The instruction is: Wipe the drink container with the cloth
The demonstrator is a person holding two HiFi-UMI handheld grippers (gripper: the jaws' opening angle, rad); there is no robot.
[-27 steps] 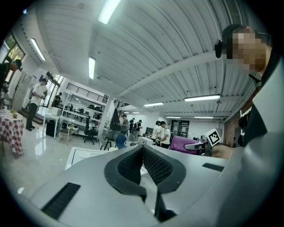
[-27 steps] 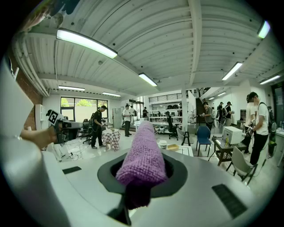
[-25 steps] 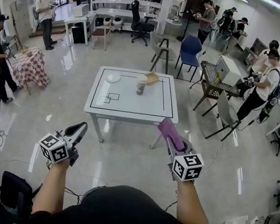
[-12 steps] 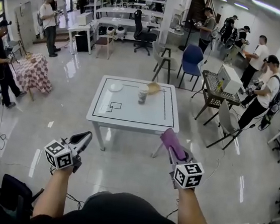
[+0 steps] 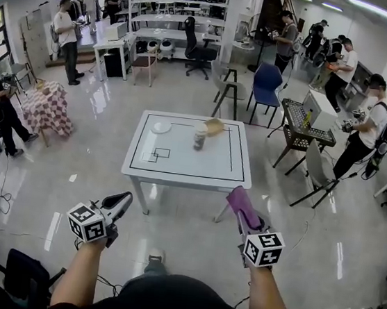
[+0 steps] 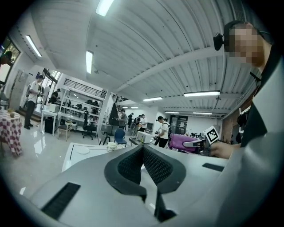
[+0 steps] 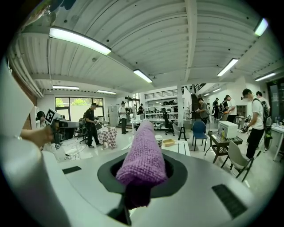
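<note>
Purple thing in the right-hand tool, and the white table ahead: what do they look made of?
The purple cloth looks like a soft, matte textile, perhaps microfibre or knit: its surface shows a fine nubby weave. The table has a smooth white top with thin black lines, probably laminate or painted board. The pictures cannot settle which.

Head view steeply down; both gripper views toward table [image 5: 178, 168]

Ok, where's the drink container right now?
Head view: the drink container stands on the white table ahead, near its far edge, a white plate to its left, a tan box close behind it on the right.
</note>
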